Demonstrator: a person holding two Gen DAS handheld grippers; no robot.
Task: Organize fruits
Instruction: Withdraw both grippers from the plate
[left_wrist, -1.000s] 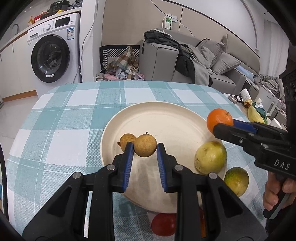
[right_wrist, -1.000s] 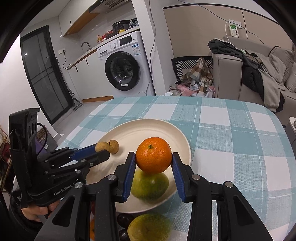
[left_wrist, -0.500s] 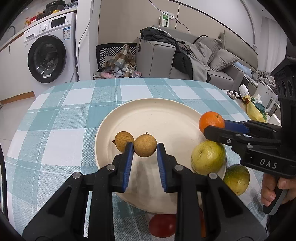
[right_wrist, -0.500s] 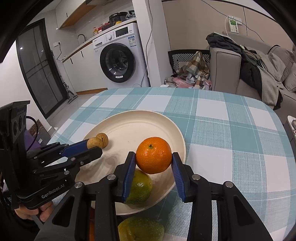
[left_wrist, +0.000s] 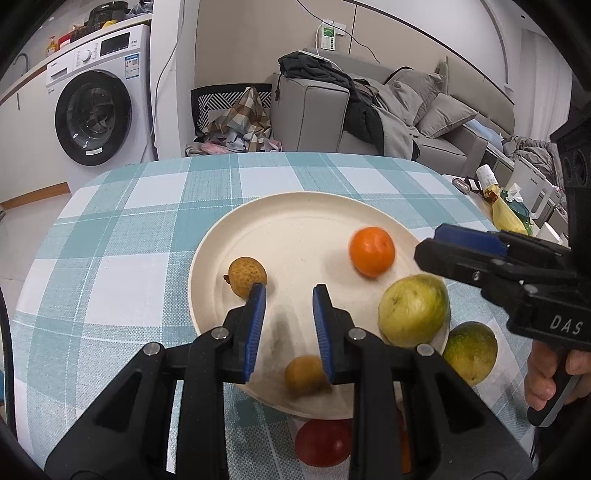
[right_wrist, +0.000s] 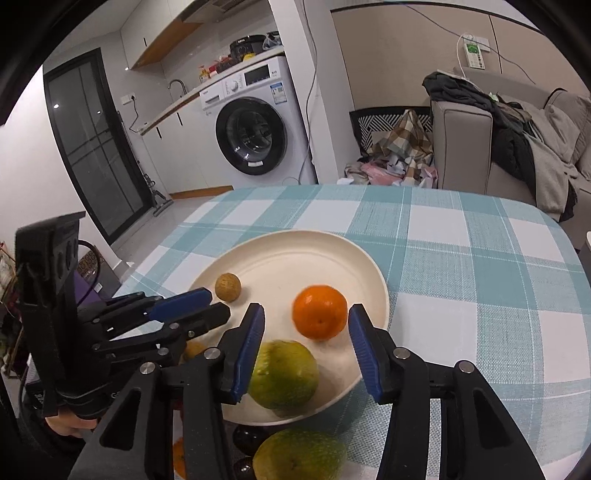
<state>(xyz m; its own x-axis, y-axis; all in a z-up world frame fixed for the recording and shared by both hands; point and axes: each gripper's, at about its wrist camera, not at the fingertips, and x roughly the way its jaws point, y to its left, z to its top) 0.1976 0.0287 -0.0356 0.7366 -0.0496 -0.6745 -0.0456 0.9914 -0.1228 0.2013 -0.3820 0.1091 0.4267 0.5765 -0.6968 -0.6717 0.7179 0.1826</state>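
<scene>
A cream plate sits on the checked table. On it lie an orange, a yellow-green fruit, a brown longan and a second longan, blurred, below my left gripper. My left gripper is open and empty above the plate. My right gripper is open, with the orange lying between its fingers on the plate.
A green-yellow fruit lies on the cloth by the plate's near edge. A red fruit lies below the plate. A side table with bottles and bags stands at the right. A sofa and washing machine are behind.
My left gripper opened and the longan dropped onto the plate. My right gripper opened and the orange now rests on the plate.
</scene>
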